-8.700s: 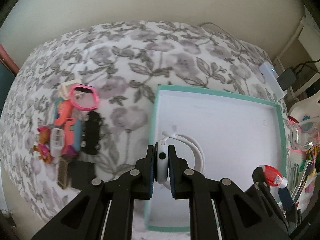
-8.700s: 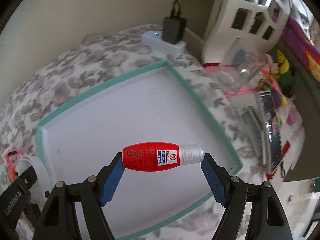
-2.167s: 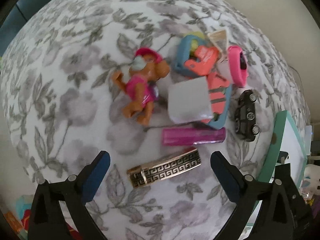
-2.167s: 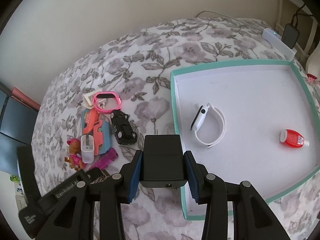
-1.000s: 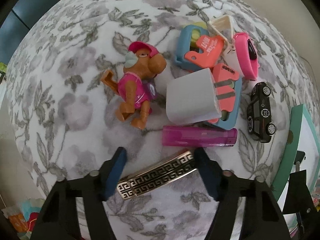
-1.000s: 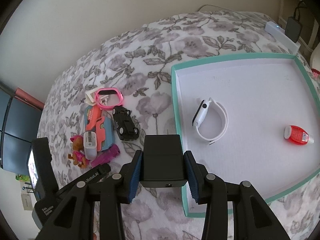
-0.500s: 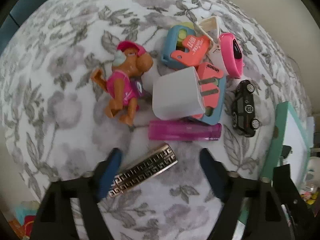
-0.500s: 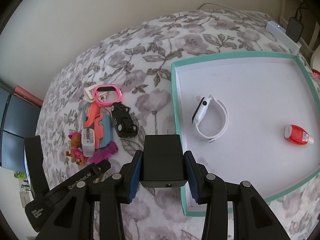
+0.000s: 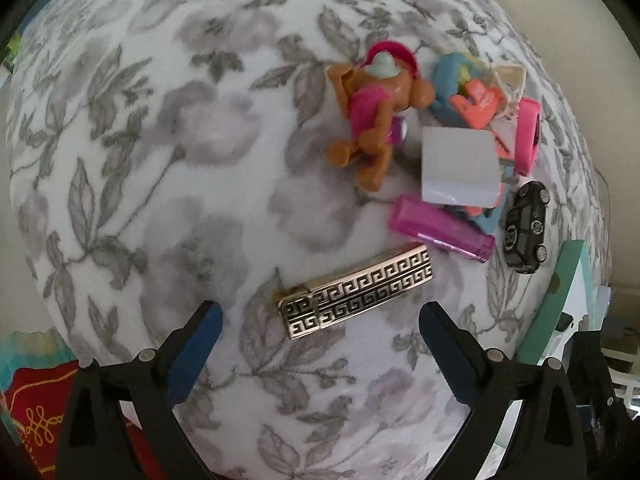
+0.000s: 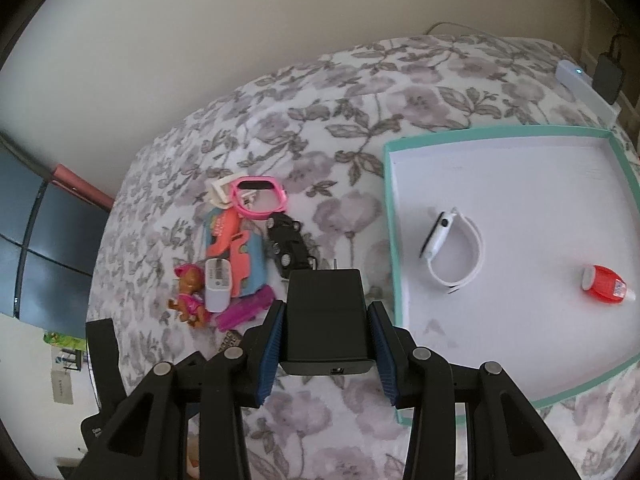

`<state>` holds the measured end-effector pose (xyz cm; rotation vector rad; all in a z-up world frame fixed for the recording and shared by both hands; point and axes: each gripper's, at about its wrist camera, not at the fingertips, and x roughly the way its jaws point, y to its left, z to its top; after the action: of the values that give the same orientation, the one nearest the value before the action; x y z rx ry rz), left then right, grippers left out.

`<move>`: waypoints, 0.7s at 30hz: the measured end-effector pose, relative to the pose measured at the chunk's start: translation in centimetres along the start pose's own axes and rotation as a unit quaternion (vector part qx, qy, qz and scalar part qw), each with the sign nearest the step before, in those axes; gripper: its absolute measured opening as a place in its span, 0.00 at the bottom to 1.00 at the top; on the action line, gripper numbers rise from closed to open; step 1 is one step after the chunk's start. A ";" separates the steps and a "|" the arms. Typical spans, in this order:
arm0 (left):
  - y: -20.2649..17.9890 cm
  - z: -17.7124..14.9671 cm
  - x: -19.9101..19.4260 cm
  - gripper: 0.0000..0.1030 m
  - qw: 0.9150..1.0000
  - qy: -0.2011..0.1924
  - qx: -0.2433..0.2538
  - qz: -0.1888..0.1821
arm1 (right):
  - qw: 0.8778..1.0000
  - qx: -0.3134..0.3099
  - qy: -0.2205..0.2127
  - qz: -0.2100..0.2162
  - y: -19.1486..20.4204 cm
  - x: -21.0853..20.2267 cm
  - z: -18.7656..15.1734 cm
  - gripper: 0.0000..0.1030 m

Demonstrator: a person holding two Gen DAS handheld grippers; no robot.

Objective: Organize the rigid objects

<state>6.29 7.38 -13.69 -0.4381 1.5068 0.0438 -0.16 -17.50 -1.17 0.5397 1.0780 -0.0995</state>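
Note:
My left gripper (image 9: 320,326) hangs over the floral cloth with its jaws opening wide. A gold lighter with a key pattern (image 9: 356,290) lies flat just ahead of the fingertips, untouched by either pad. Beyond it sit a pink lighter (image 9: 440,230), a white charger cube (image 9: 458,166), a dog figure (image 9: 376,104) and a black toy car (image 9: 526,226). My right gripper (image 10: 326,334) is shut on a black power adapter (image 10: 326,316), held above the cloth left of the teal-rimmed tray (image 10: 390,216). In the tray lie a white smartwatch (image 10: 452,250) and a red glue bottle (image 10: 606,284).
A pink watch band (image 10: 260,196), orange and blue toy pieces (image 10: 236,244) and a cream clip crowd the pile at the left. A white power strip (image 10: 580,84) with a black plug sits at the back right. The cloth's near edge drops off beside the left gripper.
The left gripper's jaws have spread from close around the gold lighter to wide apart. The lighter now lies free on the cloth, and the view has shifted and rolled. The right gripper keeps still.

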 end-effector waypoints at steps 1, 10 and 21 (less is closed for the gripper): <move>0.0 0.1 -0.2 0.96 1.000 -0.004 0.002 -0.010 | 1.000 0.001 0.001 0.005 0.0 0.0 0.1 0.43; -0.2 1.2 0.1 0.96 0.998 -0.008 0.002 -0.054 | 0.999 0.024 -0.002 0.022 -1.1 -0.6 0.3 0.43; -3.5 0.7 1.1 0.96 0.993 -0.031 0.097 0.063 | 0.999 0.025 0.001 0.021 -1.3 -0.6 0.2 0.43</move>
<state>8.04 4.09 -13.86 -0.1846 1.4607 0.0095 -0.69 -18.81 -1.08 0.6077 1.0669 -0.0888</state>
